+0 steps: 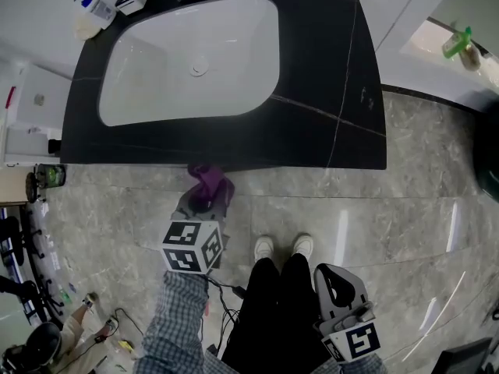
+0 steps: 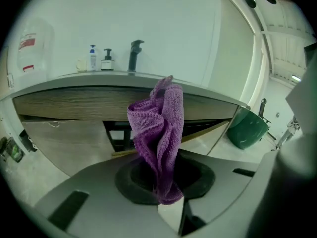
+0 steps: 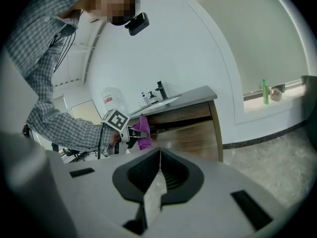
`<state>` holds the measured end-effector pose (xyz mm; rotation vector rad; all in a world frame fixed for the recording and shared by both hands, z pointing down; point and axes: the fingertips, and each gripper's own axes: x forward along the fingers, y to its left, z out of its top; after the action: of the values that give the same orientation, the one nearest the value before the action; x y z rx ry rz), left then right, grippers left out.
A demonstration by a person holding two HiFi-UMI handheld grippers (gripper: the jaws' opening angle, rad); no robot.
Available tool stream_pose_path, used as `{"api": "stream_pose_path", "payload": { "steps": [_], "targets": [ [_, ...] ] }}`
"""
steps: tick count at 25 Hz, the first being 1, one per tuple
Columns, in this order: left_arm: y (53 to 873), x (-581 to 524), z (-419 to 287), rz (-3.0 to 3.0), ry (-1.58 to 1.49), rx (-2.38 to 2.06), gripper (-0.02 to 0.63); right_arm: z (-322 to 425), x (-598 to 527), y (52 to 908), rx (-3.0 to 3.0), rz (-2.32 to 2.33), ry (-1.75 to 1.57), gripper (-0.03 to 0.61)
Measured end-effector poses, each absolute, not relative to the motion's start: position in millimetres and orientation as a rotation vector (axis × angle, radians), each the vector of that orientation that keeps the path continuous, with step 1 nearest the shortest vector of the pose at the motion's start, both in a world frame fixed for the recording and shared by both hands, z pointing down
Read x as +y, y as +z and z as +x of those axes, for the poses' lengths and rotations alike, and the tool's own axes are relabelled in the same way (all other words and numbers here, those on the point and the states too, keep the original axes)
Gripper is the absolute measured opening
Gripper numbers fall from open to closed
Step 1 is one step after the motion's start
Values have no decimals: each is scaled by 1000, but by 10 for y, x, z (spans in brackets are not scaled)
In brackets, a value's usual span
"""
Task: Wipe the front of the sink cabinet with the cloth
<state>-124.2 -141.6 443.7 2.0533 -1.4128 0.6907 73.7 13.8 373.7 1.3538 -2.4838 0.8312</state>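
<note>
Wood-fronted sink cabinet (image 2: 69,108) faces left claw (image 2: 163,180) clenched on bunched cloth (image 2: 158,128), right claw (image 3: 157,175) clenched empty; cloth best pressed flat, stroked evenly.

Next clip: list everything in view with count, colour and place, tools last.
cloth: one, purple, bunched in the left tool, near the cabinet
cabinet front: one, wood-brown, under the countertop
countertop: one, black with pale veins, on the cabinet
sink basin: one, white, set into the countertop
faucet: one, black, behind the basin
pump bottles: two, pale, left of the faucet
green bottle: one, on the ledge at right
tub: one, dark green, on the floor right of the cabinet
floor: grey marbled tiles
shoes: two, white, on the floor
left tool: grey, shut on the cloth
right tool: grey, shut, empty, held low
</note>
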Motion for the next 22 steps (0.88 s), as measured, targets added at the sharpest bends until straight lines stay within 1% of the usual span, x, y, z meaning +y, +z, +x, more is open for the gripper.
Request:
{"api": "stream_pose_path", "payload": {
  "steps": [6, 22],
  "targets": [
    [4448, -1457, -815, 2101, 669, -1334, 72, 795, 149, 3753, -2480, 1371, 866, 18],
    [4418, -1512, -87, 2149, 532, -1232, 72, 966, 138, 3849, -2472, 1403, 915, 18]
  ]
}}
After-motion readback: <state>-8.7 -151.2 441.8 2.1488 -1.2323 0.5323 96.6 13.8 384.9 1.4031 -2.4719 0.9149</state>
